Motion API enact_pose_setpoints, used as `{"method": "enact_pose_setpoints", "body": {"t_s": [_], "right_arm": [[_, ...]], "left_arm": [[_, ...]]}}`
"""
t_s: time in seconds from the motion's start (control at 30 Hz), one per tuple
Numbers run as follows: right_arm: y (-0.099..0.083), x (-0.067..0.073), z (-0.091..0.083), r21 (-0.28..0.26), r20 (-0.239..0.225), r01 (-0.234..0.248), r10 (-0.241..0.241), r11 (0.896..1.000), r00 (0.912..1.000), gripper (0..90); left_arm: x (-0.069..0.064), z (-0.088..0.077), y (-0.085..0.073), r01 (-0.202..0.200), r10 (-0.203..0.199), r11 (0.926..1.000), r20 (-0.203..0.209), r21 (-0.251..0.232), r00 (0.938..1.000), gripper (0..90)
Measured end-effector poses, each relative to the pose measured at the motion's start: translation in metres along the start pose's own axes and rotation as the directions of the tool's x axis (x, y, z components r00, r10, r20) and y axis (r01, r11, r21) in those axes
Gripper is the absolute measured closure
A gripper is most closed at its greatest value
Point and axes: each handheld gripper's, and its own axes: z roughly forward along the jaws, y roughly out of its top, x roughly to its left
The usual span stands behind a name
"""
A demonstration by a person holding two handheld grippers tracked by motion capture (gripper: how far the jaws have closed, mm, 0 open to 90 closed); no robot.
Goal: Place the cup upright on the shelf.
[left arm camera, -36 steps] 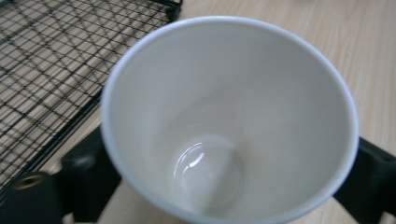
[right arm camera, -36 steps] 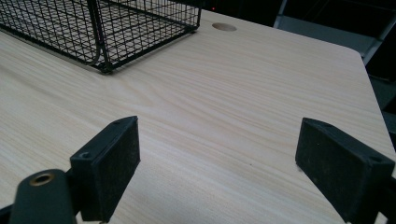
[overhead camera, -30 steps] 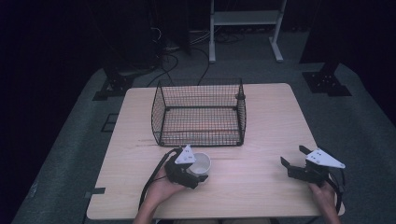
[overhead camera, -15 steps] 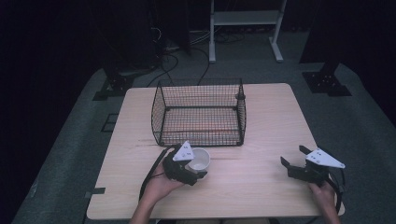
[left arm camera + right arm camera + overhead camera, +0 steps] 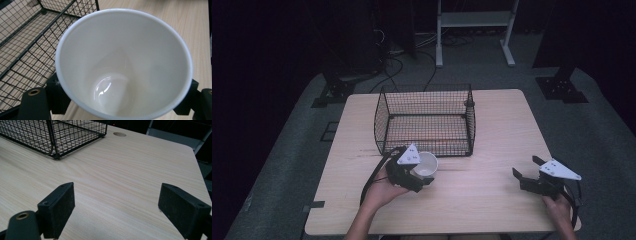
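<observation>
A white cup (image 5: 427, 164) is lifted just off the wooden table (image 5: 484, 197), right in front of the black wire basket (image 5: 422, 132). My left gripper (image 5: 424, 173) is shut on it, with a jaw on each side of its wall. In the left gripper view the cup (image 5: 120, 62) tilts its empty inside toward the camera, the left gripper's (image 5: 123, 100) black pads (image 5: 58, 96) press its outside, and the basket (image 5: 22, 42) lies to the left. At the table's front right my right gripper (image 5: 525, 166) is open and holds nothing. The right gripper (image 5: 117, 207) points over bare wood toward the basket (image 5: 50, 132).
The basket is open at the top and stands mid-table toward the back. A cable trails from the left gripper over the table's front left. Behind the table, a white metal stand (image 5: 474, 20) and black stand feet (image 5: 562, 90) rest on the grey floor.
My left gripper has risen with the cup and come slightly nearer the basket's front wall. The right gripper has stayed in place.
</observation>
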Motion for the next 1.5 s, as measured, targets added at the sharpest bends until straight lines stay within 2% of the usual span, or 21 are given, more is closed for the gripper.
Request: {"method": "enact_pose_setpoints", "body": {"t_s": [0.57, 1.5], "right_arm": [[0.0, 0.0, 0.0, -0.001, -0.001, 0.001, -0.001, 1.0, 1.0, 13.1], [0.0, -0.001, 0.0, 0.001, 0.0, -0.005, 0.005, 1.0, 1.0, 13.1]], "left_arm": [[0.013, -0.012, 0.013, -0.003, 0.003, 1.0, 0.01, -0.002, 0.9999, 20.9], [0.037, -0.025, 0.053, -0.025, 0.025, 0.9997, 0.045, 0.005, 0.9987, 21.0]]}}
